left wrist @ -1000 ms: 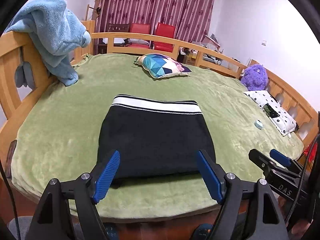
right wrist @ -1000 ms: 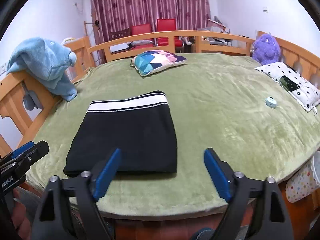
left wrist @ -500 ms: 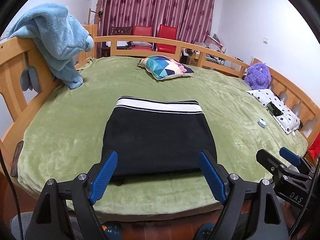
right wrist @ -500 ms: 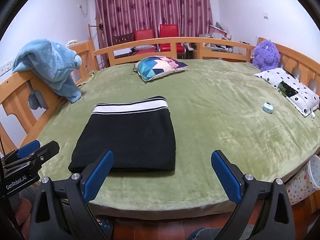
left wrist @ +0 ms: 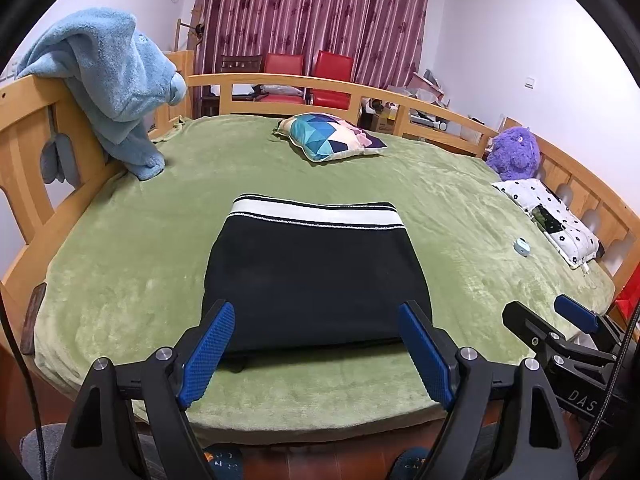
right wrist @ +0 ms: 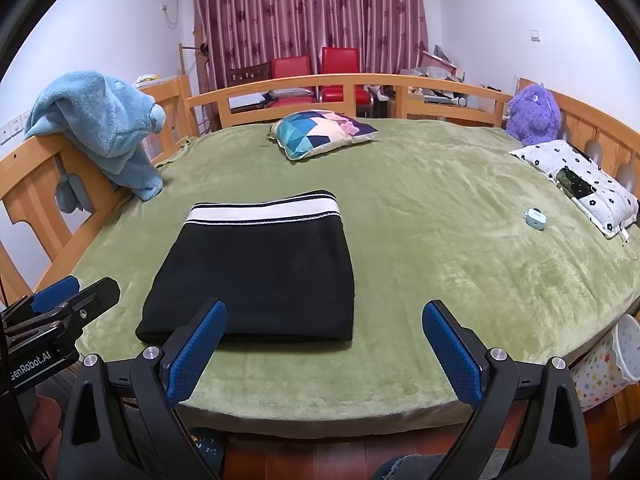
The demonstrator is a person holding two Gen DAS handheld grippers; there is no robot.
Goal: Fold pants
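Two black grippers, each with two fingers. Left gripper (left wrist: 316, 346): bumpy blue pads (left wrist: 206, 348) inside the fingers, round silver screws (left wrist: 163, 354) on the black arms, triangle holes lower down, a thin black cable (left wrist: 16, 360) along the left edge. Right gripper (right wrist: 324, 350): same blue pads (right wrist: 452, 354), same silver screws (right wrist: 498, 354). White letters "DAS" on the right one's side, "GenRobot.AI" on the left one's. Down low, dark socks (left wrist: 222, 460) with small marks, maybe letters; grey trouser cloth (left wrist: 34, 446).

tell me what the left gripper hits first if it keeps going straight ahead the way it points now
Probably the near edge of the folded black pants: the open left gripper points straight at them. It seems to sit slightly above the green blanket, so depth is uncertain.
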